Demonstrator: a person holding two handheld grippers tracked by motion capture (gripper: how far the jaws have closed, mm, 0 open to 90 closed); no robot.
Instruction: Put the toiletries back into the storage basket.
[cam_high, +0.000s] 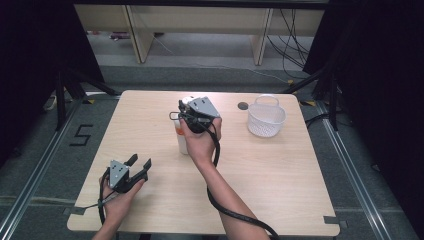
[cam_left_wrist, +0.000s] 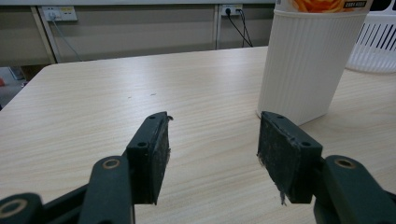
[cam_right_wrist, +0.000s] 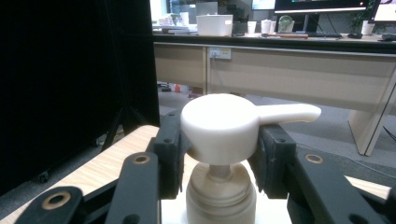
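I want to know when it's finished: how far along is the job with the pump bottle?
Done: the right gripper has shut on the pump bottle's top. In hand: holding it upright on the table. Left: moving it, maybe into the white basket; the left gripper waits open.

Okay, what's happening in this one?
A person works two hand-held grippers at a wooden table. The right gripper has its jaws shut on the pump head of a white pump bottle standing mid-table. The left gripper rests open near the front left, holding nothing. A white basket sits apart on the right.
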